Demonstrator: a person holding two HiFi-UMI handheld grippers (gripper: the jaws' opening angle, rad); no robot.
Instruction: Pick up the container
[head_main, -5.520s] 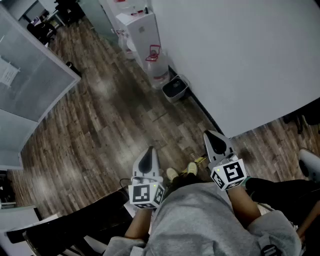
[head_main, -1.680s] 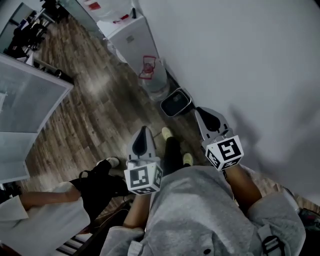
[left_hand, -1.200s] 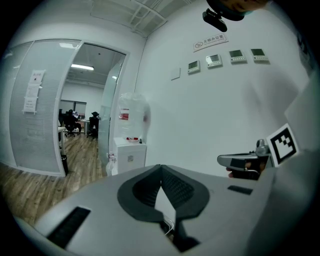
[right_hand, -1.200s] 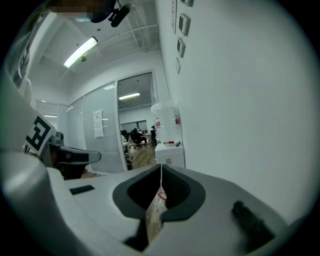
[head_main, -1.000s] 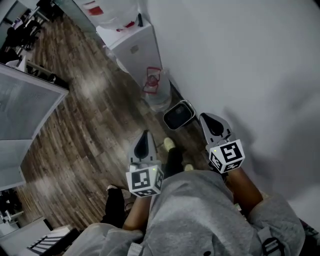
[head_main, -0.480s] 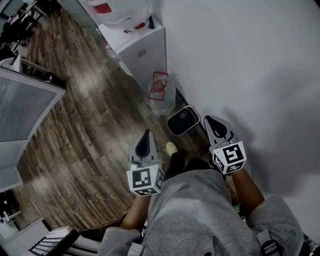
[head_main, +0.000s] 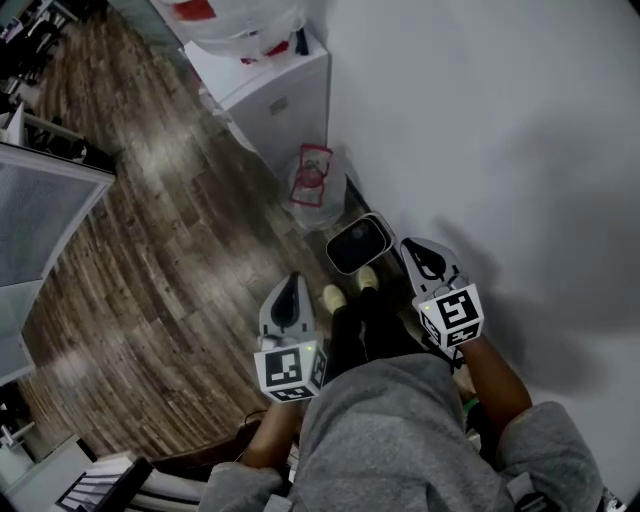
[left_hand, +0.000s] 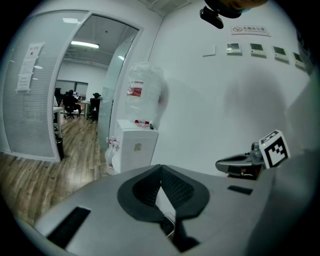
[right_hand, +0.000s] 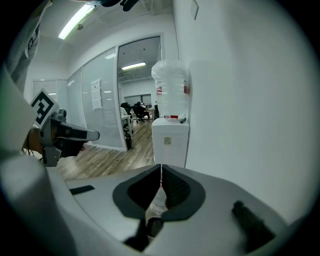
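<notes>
Standing close to the white wall (head_main: 480, 120), the person holds both grippers out in front of the torso, forearms bent at the elbows and tips aimed toward the water dispenser (head_main: 275, 95).

1. Left gripper (head_main: 290, 290): level, on the floor side of the person's shoes (head_main: 333, 297), farther from the dispenser than the right one. The jaws are pressed together at the tips with nothing between them.
2. Right gripper (head_main: 422, 258): level, nearest the wall. The jaws are fully closed and empty.
3. Container (head_main: 358, 243): a small dark bin with a pale rim. It stands on the wood floor (head_main: 150, 260) against the wall, on the near side of the dispenser, just beyond the shoes. The right gripper tip is just beside it in the head view; neither gripper touches it.
4. Water jug (head_main: 318, 180): clear with a red label, on the floor between the dispenser and the container.

Clearances: the wall bounds the right side. The dispenser and jug close off the far end. Open floor extends from the dispenser's left toward a glass partition (head_main: 40, 215).
</notes>
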